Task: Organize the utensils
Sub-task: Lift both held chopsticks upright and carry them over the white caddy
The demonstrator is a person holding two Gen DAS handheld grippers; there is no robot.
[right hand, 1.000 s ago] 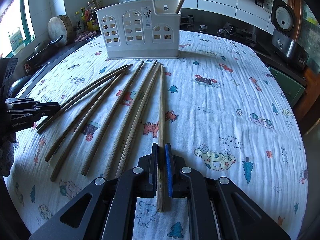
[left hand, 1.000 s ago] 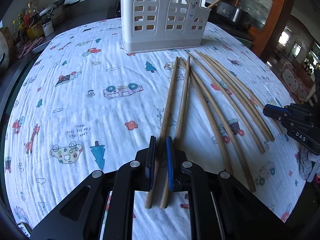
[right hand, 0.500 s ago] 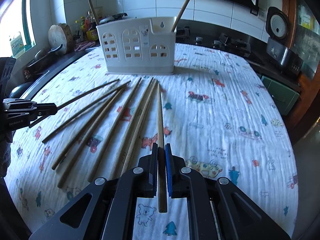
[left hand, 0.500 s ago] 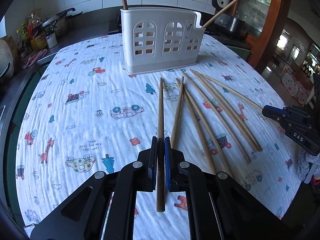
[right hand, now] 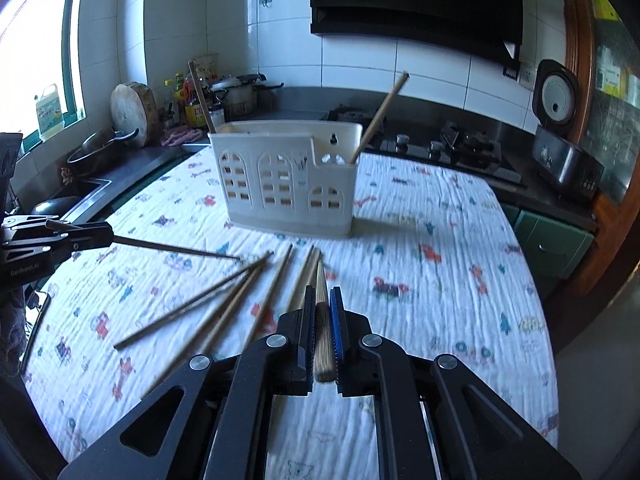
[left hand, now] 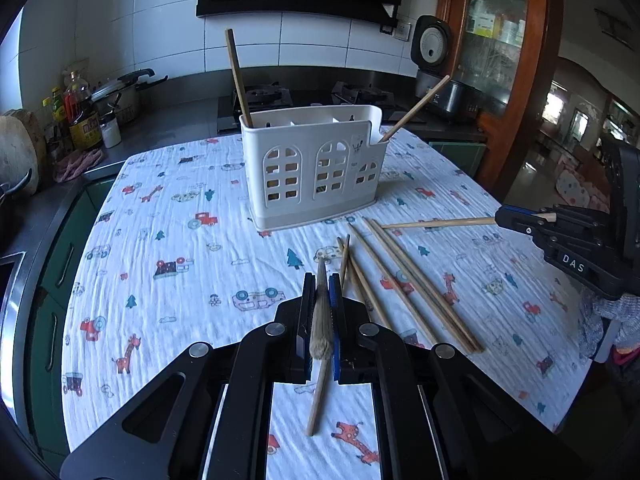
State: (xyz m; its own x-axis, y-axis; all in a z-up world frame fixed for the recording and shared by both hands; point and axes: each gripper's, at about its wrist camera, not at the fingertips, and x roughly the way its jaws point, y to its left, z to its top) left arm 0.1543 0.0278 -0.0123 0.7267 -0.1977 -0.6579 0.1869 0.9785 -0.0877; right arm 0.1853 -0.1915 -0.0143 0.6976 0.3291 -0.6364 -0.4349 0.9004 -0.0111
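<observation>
Holder (left hand: 316,172) ahead — cloth (left hand: 168,248) leftward bare

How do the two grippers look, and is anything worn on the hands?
Both grippers are black, with angular arms, round silver screws and flat parallel fingers carrying blue pads. The left gripper and right gripper match in shape. White lettering is printed on each one's side. A grey knitted glove shows below the right gripper. No cables are visible.
</observation>
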